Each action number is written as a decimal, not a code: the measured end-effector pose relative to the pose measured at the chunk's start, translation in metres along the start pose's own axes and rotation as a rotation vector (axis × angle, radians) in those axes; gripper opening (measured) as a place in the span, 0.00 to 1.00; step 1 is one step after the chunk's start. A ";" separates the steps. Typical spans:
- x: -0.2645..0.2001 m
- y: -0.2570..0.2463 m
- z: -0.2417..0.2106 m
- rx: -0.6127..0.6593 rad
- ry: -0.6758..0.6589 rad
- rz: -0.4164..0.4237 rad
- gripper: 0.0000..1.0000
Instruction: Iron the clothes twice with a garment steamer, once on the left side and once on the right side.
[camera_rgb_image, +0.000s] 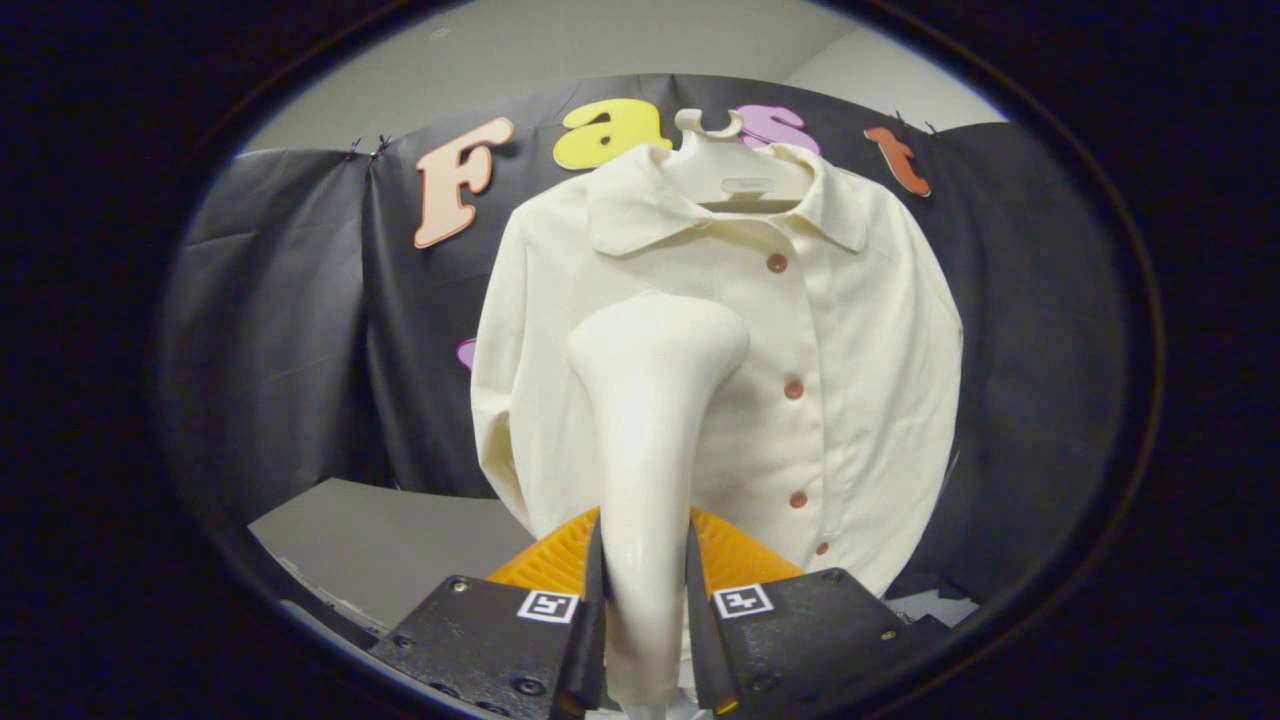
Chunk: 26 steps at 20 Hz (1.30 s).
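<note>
Gripper (645, 610): both fingers clamp the handle of the garment steamer (650, 440), held upright so its wide head faces the cloth

Garment steamer: cream, head level with the chest of the shirt (720, 360), on the panel to the viewer's left of the button placket; contact with the fabric cannot be told

Shirt: cream, collared, reddish buttons (793, 389) down the front; hangs flat from a hanger (735, 160) against the booth wall, presenting both front panels for the strokes

Grey tabletop (400, 540): its edge lies beneath the shirt's hem
</note>
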<state>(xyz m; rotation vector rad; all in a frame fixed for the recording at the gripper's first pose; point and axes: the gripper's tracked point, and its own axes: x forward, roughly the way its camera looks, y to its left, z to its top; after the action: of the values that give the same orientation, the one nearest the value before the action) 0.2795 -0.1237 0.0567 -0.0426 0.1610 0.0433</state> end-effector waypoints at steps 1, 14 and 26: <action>0.002 0.001 -0.009 0.000 0.013 0.008 0.35; -0.013 -0.012 -0.164 0.005 0.171 0.046 0.35; -0.020 -0.023 -0.278 0.031 0.293 0.039 0.35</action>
<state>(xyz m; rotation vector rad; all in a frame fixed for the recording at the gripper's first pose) 0.2165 -0.1601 -0.2138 -0.0148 0.4556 0.0734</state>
